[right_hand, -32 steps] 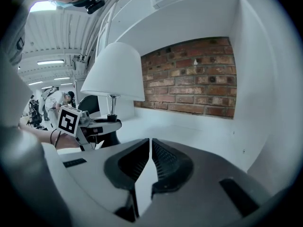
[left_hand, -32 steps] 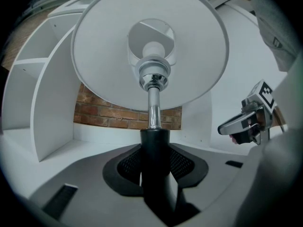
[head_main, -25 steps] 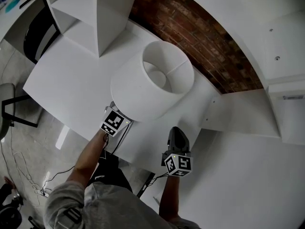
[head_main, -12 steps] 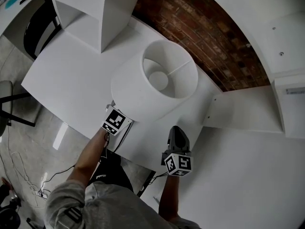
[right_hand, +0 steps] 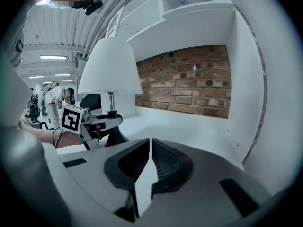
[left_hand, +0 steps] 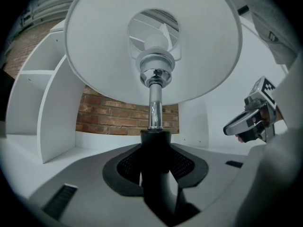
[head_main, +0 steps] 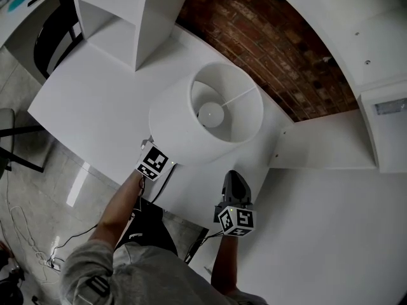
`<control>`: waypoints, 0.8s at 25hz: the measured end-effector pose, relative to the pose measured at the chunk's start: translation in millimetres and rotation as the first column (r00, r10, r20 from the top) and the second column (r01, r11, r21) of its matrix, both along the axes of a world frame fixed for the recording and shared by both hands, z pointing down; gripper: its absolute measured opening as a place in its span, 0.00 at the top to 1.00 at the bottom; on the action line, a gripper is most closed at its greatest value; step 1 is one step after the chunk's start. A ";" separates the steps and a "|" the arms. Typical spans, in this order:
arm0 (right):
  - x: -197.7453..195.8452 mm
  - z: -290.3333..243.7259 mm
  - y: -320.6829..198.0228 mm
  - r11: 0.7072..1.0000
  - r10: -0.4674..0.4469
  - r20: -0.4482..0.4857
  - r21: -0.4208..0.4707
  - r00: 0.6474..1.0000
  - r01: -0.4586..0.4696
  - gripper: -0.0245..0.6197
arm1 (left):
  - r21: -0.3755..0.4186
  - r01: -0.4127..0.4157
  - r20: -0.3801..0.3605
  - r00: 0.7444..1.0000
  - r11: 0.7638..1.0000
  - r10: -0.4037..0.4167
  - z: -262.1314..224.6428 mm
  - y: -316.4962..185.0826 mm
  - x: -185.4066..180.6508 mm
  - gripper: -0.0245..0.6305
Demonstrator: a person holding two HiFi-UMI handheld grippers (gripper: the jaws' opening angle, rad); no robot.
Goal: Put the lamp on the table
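We hold one white-shaded chrome-stemmed lamp (head_main: 181,122), left gripper (left_hand: 156,155) clamped on its black lower stem; right gripper (right_hand: 148,162) closed, empty, to its right.

White lamp (head_main: 181,124), red-brown brick wall (head_main: 273,49)

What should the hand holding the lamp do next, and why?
Probably ease the lamp straight down and settle it before letting go. The left gripper is clamped on its dark neck below the chrome stem. The flared base appears at or just above the white table, but contact can't be confirmed from here.
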State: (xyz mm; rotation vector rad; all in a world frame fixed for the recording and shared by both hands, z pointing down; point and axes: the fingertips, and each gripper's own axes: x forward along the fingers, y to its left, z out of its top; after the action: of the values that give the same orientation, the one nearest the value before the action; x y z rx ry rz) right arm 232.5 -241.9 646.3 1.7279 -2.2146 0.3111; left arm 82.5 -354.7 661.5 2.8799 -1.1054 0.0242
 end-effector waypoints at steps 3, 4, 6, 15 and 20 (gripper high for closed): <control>-0.9 -1.9 4.8 1.000 -0.007 -0.002 0.002 1.000 0.007 0.91 | -0.001 0.008 0.005 1.000 1.000 -0.008 0.7 1.0 -0.1 0.75; -0.3 -2.6 6.2 1.000 -0.008 -0.003 0.004 1.000 0.008 0.91 | -0.001 0.013 -0.001 1.000 1.000 -0.013 -0.6 0.3 -0.7 0.75; 1.1 -3.7 8.8 1.000 -0.009 -0.005 0.009 1.000 0.009 0.91 | 0.007 0.022 -0.010 1.000 1.000 -0.022 -2.4 0.0 -1.6 0.75; 10.2 -1.7 23.9 1.000 0.005 -0.010 0.005 1.000 -0.004 0.91 | 0.022 0.044 -0.003 0.999 0.999 -0.044 -2.7 1.7 -2.0 0.75; 8.9 -6.4 27.0 1.000 0.004 -0.008 0.010 1.000 -0.004 0.91 | 0.033 0.076 0.019 0.997 0.997 -0.077 -3.0 2.7 -3.5 0.75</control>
State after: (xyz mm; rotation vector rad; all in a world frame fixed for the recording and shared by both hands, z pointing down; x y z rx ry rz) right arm 241.4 -214.8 639.9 1.7363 -2.2105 0.2945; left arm 79.0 -352.0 658.4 2.8692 -1.2301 0.0324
